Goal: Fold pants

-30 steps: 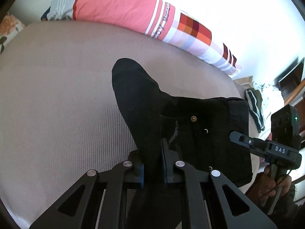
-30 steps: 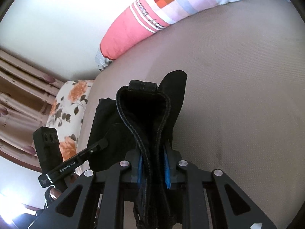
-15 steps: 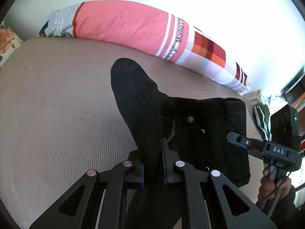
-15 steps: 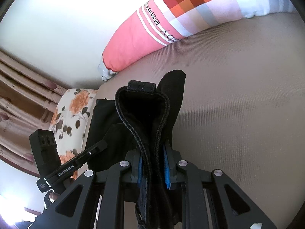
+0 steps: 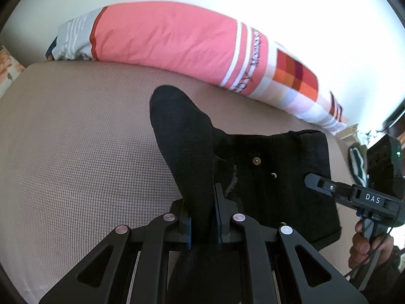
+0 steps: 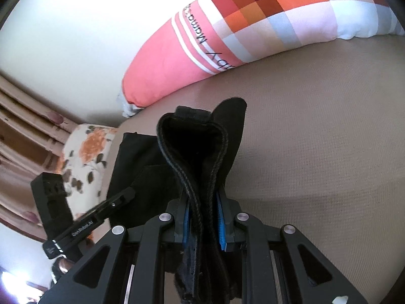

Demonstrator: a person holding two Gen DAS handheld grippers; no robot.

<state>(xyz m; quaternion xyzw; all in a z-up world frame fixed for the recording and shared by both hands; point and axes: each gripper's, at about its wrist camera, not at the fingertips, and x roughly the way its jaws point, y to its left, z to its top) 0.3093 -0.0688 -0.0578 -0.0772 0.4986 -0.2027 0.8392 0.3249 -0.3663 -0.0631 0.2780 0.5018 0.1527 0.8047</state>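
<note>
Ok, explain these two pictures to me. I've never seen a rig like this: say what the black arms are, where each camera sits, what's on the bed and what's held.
There is no robot here. A person holds a two-finger tool in each hand, and each tool carries a wide-angle camera looking along its fingers.

The left camera shows the left tool shut on black pants, with the right tool at the right edge.

The right camera shows the right tool shut on a thick stitched edge of the same pants, with the left tool at the left edge.

Below is a beige bed surface, with a long pink and checked pillow against the wall.
</note>
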